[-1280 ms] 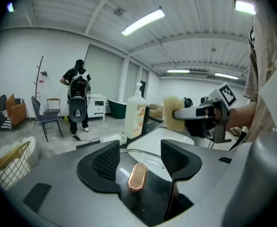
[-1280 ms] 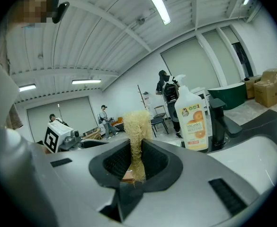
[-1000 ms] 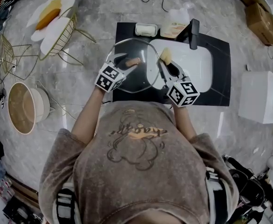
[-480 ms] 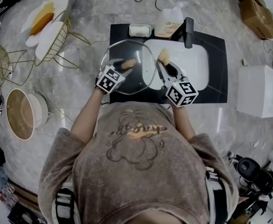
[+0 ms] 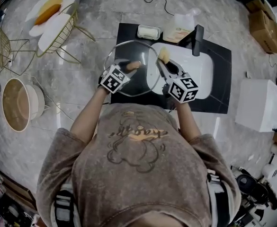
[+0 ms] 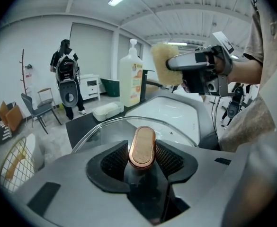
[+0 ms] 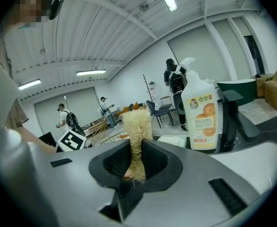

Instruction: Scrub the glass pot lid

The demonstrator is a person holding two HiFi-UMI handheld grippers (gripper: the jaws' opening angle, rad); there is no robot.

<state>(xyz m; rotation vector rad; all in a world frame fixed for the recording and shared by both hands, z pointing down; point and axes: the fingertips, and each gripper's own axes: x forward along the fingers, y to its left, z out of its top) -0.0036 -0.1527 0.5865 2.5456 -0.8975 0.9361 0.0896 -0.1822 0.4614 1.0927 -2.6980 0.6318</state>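
Scrubbing looks barely begun. The glass pot lid (image 5: 139, 50) shows no suds or wet streaks that I can make out, and the loofah sponge (image 5: 164, 55) is not on the glass.

The left tool (image 5: 129, 66) has just been closing its jaws, with the lid's wooden handle (image 5: 133, 65) between them. In the left gripper view the ribbed pads sit against both long sides of the handle, so I judge it gripped. The right tool (image 5: 165, 64) is pinched narrow on the sponge, whose free end stands up past the jaws just beside the lid's right edge, over the sink (image 5: 200, 70).

What is left is the whole job: bring the sponge onto the glass and work it round the dome and rim.

The lid lies on the black tabletop (image 5: 126, 32), its right part over the sink's left rim, dome and handle upward and roughly level. The handle's long axis runs straight away from the left tool, toward the sponge.
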